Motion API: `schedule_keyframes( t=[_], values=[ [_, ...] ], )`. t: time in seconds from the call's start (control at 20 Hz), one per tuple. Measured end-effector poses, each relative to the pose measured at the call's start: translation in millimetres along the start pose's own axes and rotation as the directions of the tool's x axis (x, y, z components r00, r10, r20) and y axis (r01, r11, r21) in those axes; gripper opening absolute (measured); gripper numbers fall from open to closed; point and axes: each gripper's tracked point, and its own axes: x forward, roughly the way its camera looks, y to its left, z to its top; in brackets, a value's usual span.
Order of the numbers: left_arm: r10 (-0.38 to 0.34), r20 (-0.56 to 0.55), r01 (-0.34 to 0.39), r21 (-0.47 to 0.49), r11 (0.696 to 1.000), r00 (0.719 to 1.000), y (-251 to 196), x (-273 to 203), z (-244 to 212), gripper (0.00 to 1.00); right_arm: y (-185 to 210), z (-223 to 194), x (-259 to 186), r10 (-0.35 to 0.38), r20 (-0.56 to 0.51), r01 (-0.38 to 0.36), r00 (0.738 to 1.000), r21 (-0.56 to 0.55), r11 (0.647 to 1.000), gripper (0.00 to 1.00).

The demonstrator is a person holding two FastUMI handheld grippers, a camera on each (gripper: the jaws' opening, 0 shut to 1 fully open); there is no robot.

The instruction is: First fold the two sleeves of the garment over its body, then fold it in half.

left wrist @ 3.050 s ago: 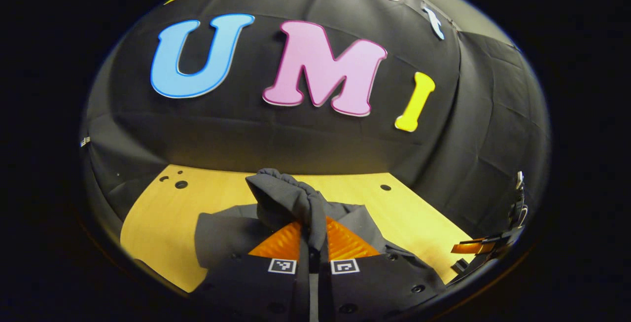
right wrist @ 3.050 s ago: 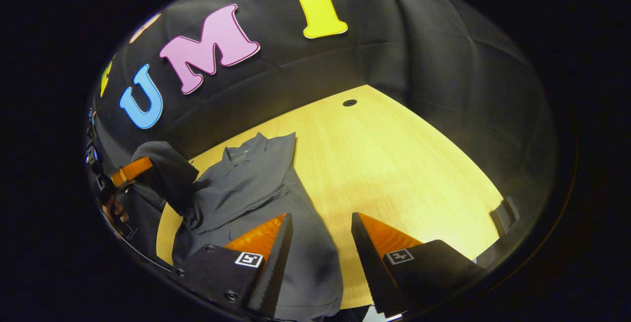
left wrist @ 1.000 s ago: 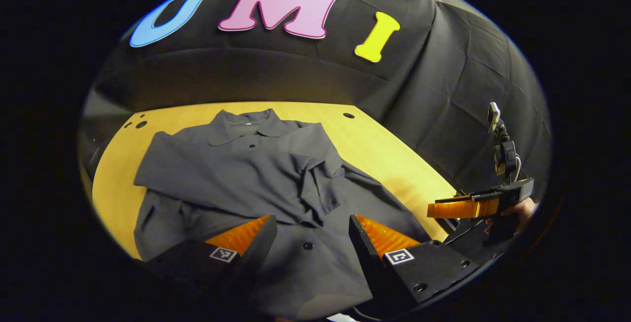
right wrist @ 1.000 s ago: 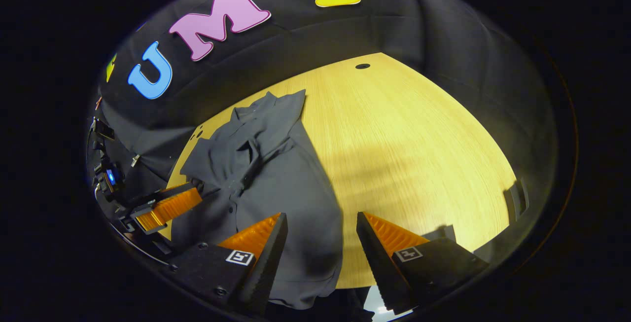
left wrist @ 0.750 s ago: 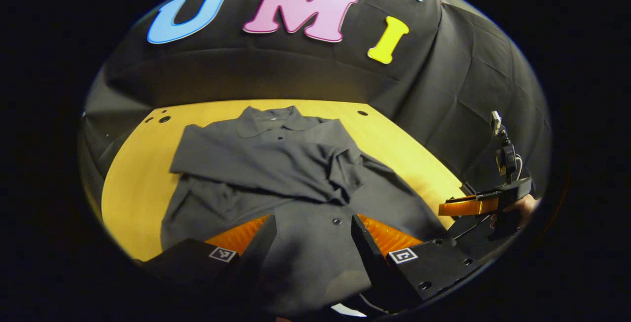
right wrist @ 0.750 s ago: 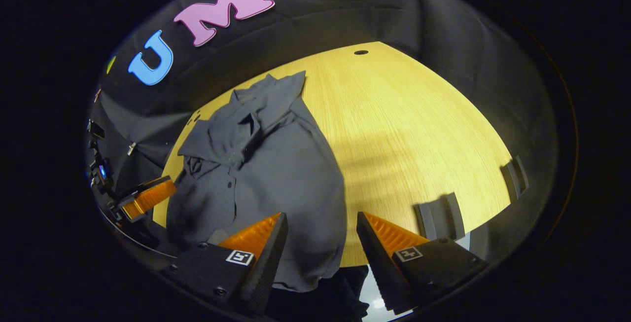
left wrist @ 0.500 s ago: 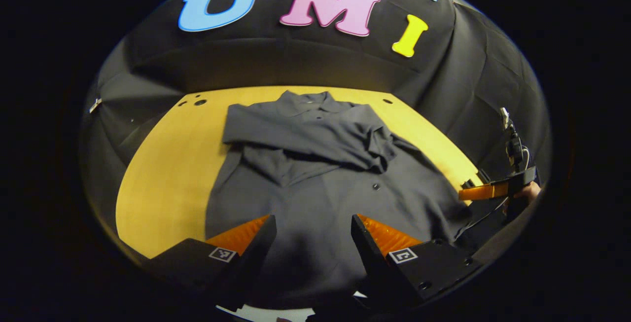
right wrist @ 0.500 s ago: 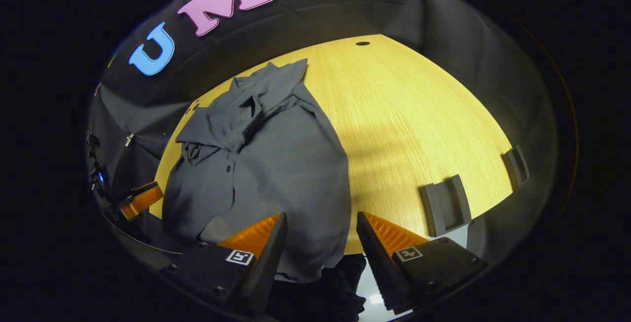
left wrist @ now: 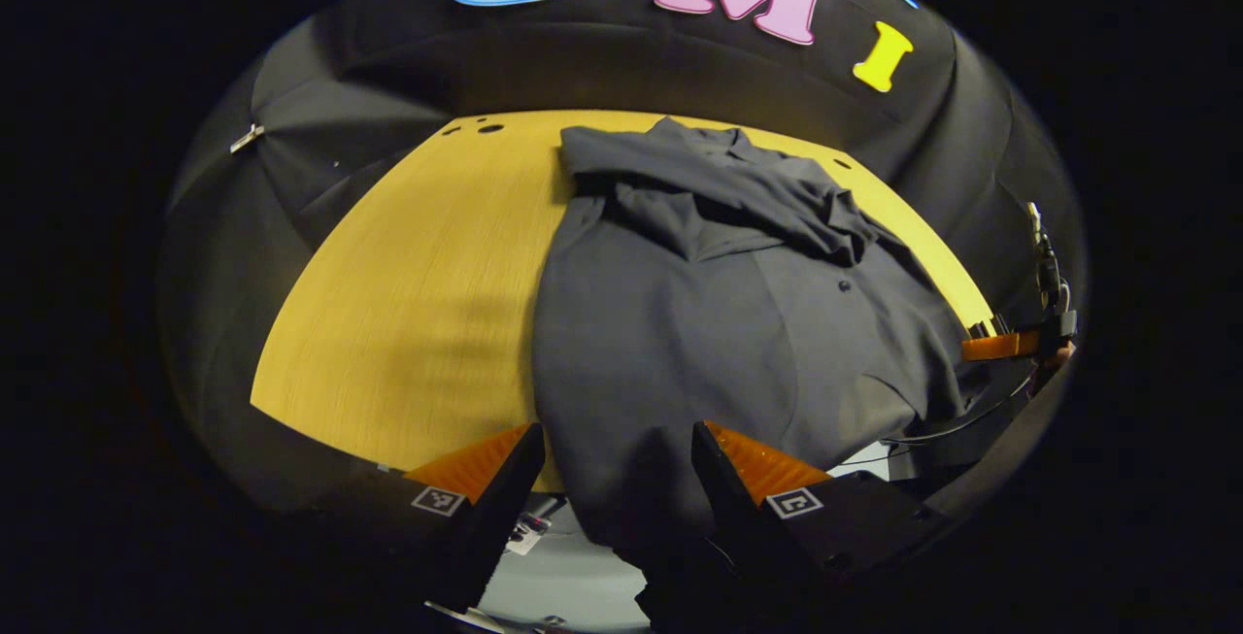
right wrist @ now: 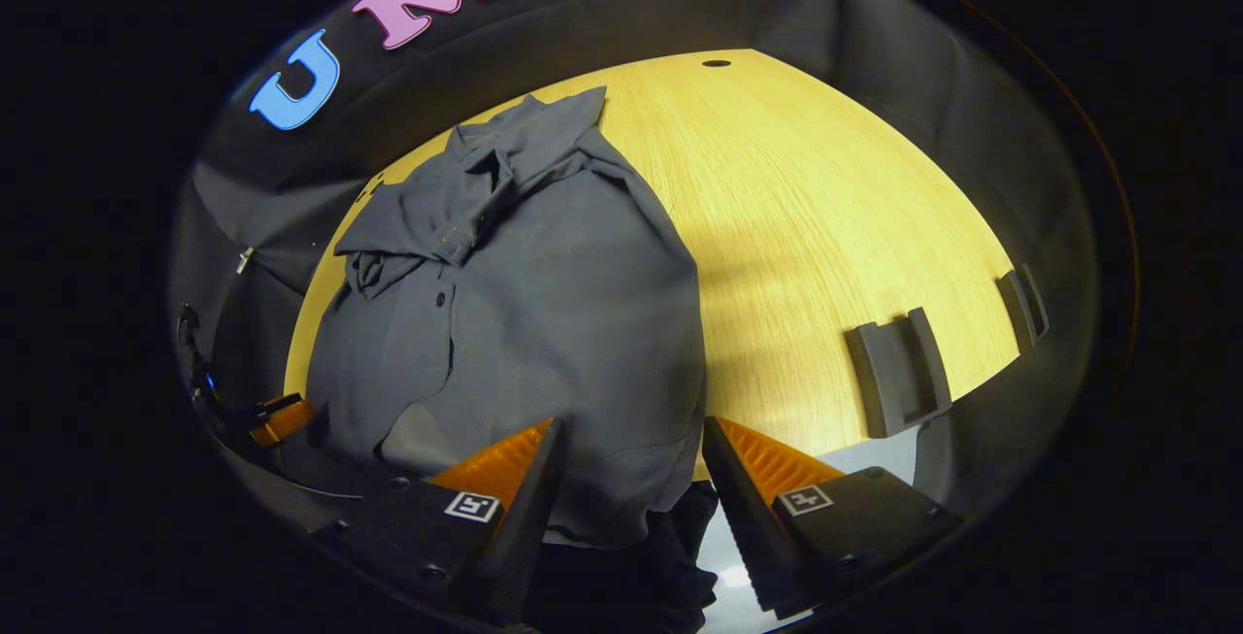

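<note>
Grey polo shirt (left wrist: 699, 323) flat on wooden table (left wrist: 418, 284), sleeves folded across chest, hem draping near edge. Left gripper (left wrist: 612, 479) released, spread above hem. Right gripper (right wrist: 626, 479) likewise released, at hem's right corner.

garment (left wrist: 699, 323) | dark grey, collared | flat on table | sleeves apparently folded across chest | hem overhanging near edge

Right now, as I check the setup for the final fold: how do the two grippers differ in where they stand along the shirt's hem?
The left gripper stands at the hem's left corner, by bare table. The right gripper stands at the hem's right corner of the shirt, nearer two grey brackets. Both are open, holding nothing, with the hem hanging over the table's near edge.
</note>
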Motion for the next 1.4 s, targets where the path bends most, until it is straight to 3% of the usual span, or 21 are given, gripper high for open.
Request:
schedule_keyframes(
  t=[0.3,0.55,0.65,0.85,0.9,1.0,1.4],
  values=[
    [0.021,-0.064,-0.019,0.022,1.000,0.998,3,18,-17,0.96,5,-2,15,-0.030,-0.004,0.029,1.000,-0.047,0.998,0.87],
    [0.045,-0.057,-0.038,0.121,0.992,0.997,-5,29,-17,0.98,1,-8,19,-0.128,0.023,0.130,0.991,-0.241,0.962,0.82],
    [0.022,-0.052,-0.015,0.129,0.991,0.998,-13,35,-15,0.91,14,-7,21,-0.104,0.060,0.117,0.993,-0.268,0.956,0.80],
    [-0.042,-0.055,0.049,0.131,0.990,0.998,-27,45,-1,0.26,24,-1,30,-0.041,0.046,0.050,0.998,-0.208,0.977,0.05],
    [-0.056,-0.056,0.062,0.126,0.990,0.997,-29,47,3,0.10,26,1,31,-0.020,0.041,0.027,0.999,-0.195,0.980,0.08],
    [-0.067,-0.071,0.075,0.110,0.991,0.995,-28,46,6,0.06,28,6,28,-0.001,0.040,0.008,0.999,-0.166,0.986,0.06],
    [-0.085,0.081,0.083,0.022,0.996,0.993,-33,8,73,0.06,58,87,-17,0.110,0.238,-0.085,0.965,-0.114,0.990,0.05]
  ],
)
